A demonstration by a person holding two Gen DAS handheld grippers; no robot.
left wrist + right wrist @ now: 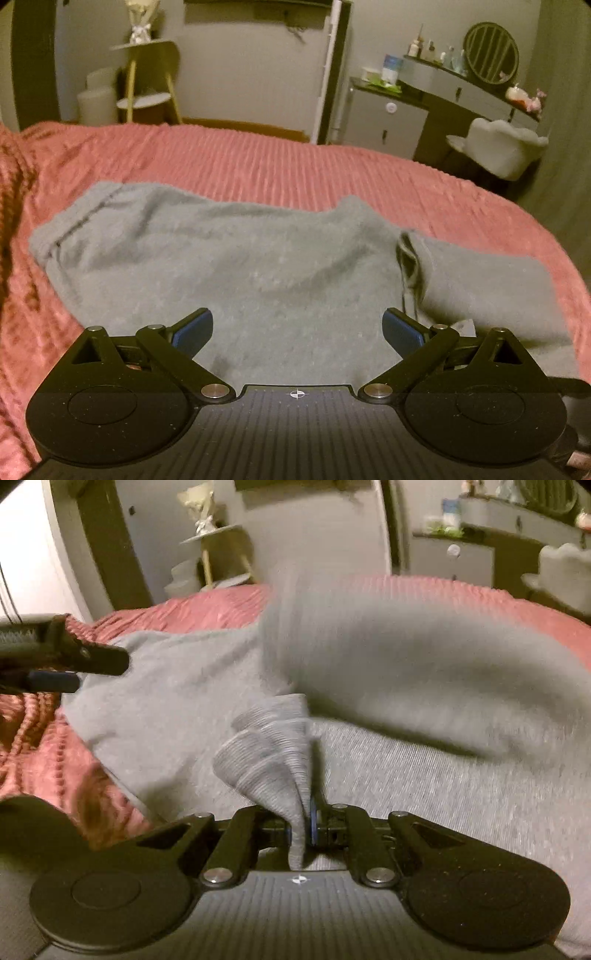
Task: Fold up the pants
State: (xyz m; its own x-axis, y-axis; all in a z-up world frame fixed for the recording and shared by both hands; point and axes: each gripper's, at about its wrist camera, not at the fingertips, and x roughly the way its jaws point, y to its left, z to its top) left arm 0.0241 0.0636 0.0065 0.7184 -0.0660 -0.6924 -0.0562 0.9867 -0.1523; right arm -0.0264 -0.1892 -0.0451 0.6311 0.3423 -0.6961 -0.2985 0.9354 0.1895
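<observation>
A: The right tool (308, 823) is clenched on a bunched, ribbed edge of the grey pants (406, 775), probably a cuff or the waistband, with the cloth pinched between its blue pads. The left tool (297, 332) is released, fingers wide apart, nothing between them, hovering over the pants.

B: And the pants themselves?

A: Spread across the pink ribbed bedspread (258, 162). In the right wrist view, part of the fabric is lifted and arcs over the portion lying flat.

B: What could go wrong from here?

A: The grip looks to be on a thin pinch of the edge only. A quick pull could slip it free, or drag the lower layer along and leave the fold crooked. With the left tool holding nothing down, the whole garment could slide on the bedspread.

B: Anything hard to read?

A: The lifted fabric is badly motion-blurred, so its far end cannot be made out. The near edge of the pants is hidden behind both tool bodies, and a dark drawstring (408, 273) is only partly visible.
</observation>
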